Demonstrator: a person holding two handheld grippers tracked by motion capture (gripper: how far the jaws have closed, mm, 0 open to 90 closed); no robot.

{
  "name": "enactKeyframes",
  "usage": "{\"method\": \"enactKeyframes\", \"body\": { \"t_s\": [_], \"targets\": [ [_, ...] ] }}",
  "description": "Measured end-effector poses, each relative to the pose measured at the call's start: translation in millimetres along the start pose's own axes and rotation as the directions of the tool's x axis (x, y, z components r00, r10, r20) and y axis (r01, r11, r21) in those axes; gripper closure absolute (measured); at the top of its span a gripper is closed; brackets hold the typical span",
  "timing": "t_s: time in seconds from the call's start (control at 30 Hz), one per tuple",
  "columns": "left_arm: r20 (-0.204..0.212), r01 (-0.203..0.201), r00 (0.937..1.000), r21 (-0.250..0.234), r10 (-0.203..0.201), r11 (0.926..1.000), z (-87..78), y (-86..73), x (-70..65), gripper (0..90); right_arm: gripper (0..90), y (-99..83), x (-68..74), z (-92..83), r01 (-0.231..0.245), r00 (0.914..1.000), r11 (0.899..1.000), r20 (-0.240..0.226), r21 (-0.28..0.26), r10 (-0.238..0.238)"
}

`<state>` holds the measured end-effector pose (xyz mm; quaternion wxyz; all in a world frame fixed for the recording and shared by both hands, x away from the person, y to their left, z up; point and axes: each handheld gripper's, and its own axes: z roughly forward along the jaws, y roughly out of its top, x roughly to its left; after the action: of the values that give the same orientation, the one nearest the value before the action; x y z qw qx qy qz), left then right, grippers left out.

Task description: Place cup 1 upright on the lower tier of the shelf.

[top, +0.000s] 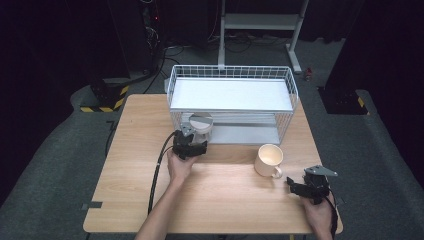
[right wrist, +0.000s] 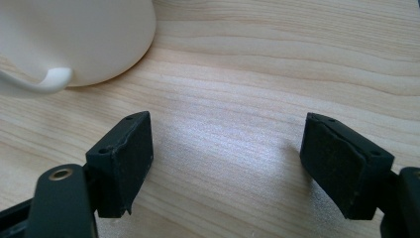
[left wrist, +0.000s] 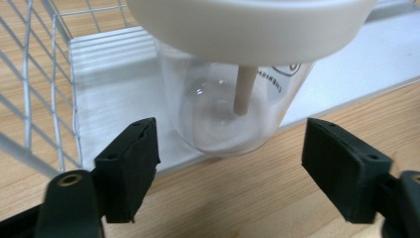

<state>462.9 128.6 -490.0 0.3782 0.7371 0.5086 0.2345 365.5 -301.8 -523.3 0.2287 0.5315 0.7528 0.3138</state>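
A clear glass jar with a broad white lid and a pale stick inside stands on the front lip of the rack's lower shelf. My left gripper is open just in front of it, with the jaws spread to either side of the jar's base and apart from the glass. In the high view the left gripper sits right before the jar. A cream mug stands on the table. My right gripper is open beside it, with nothing between the jaws; the mug and its handle appear at upper left.
A white wire rack with a white upper shelf stands at the back of the wooden table. Its wire side rises left of the jar. A black cable trails from the left gripper across the table.
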Motion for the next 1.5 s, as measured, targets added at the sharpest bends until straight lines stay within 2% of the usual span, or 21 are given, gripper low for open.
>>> {"method": "enactKeyframes", "body": {
  "t_s": [0.13,0.23,0.43,0.67,0.9,1.2,1.27,1.4,1.5],
  "targets": [
    [-0.006,0.007,1.0000,0.010,-0.007,0.9999,1.3,-1.1,-3.2,28.1,20.9,0.0,0.0,0.0,0.000,1.0000,1.000,0.000,0.000,0.000],
    [-0.024,-0.005,0.9997,0.016,0.005,0.9999,3.1,-1.1,-5.5,32.5,20.9,0.0,0.0,0.0,0.000,1.0000,1.000,0.000,0.000,0.000],
    [-0.054,0.011,0.9985,0.004,-0.010,0.9999,5.4,1.6,-10.1,37.0,20.9,0.0,0.0,0.0,0.000,1.0000,1.000,0.000,0.000,0.000],
    [-0.057,0.016,0.9983,0.001,-0.016,0.9999,7.8,3.7,-10.2,40.1,20.9,0.0,0.0,0.0,0.000,1.0000,1.000,0.000,0.000,0.000],
    [-0.052,0.041,0.9978,0.000,-0.041,0.9992,13.1,5.2,-7.4,42.3,20.9,0.0,0.0,0.0,0.000,1.0000,1.000,0.000,0.000,0.000],
    [-0.059,0.035,0.9977,0.017,-0.034,0.9992,20.5,13.0,-5.0,42.4,20.9,0.0,0.0,0.0,0.000,1.0000,1.000,0.000,0.000,0.000],
    [-0.052,0.055,0.9972,0.008,-0.055,0.9984,21.6,13.7,-4.0,42.7,20.9,0.0,0.0,0.0,0.000,1.0000,1.000,0.000,0.000,0.000],
    [-0.065,0.060,0.9961,0.017,-0.059,0.9981,24.1,13.3,-1.7,43.7,20.9,0.0,0.0,0.0,0.000,1.0000,1.000,0.000,0.000,0.000],
    [-0.056,0.074,0.9957,0.010,-0.074,0.9972,26.8,12.6,-1.8,44.0,20.9,0.0,0.0,0.0,0.000,1.0000,1.000,0.000,0.000,0.000]
  ]
}}
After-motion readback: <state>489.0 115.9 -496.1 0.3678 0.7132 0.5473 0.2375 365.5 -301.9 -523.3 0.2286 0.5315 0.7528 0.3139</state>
